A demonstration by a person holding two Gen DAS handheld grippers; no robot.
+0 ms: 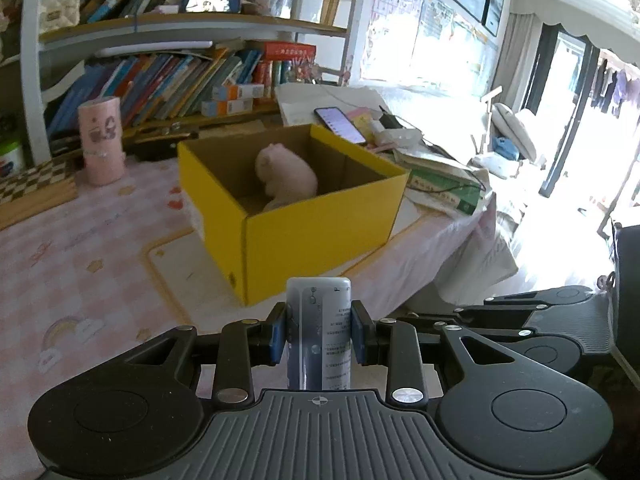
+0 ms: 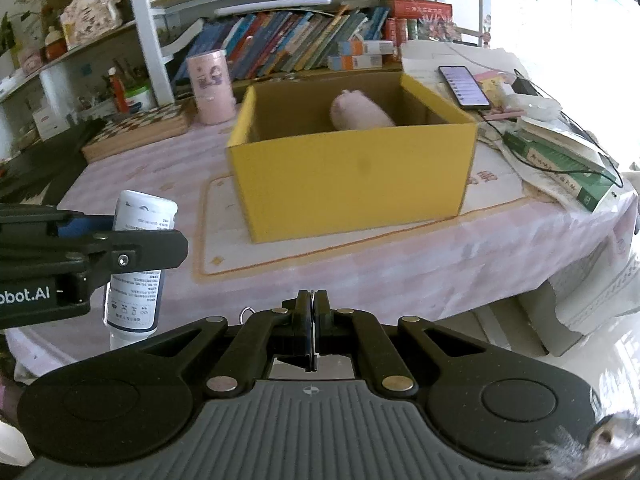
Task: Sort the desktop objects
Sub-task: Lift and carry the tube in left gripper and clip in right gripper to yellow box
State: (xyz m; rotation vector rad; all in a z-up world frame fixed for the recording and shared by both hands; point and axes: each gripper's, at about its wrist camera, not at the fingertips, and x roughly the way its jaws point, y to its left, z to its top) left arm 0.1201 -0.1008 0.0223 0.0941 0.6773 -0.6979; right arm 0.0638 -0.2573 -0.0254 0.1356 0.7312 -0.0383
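Beyond the desk I see leaning books (image 2: 288, 42) on the far shelf, a lit phone (image 2: 464, 87) at far right, and a green book (image 2: 560, 168) nearer me.

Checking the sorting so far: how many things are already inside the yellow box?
1 in view: a pink plush toy lying toward the far side of the yellow box. The near wall hides part of the floor, so something small could be unseen.
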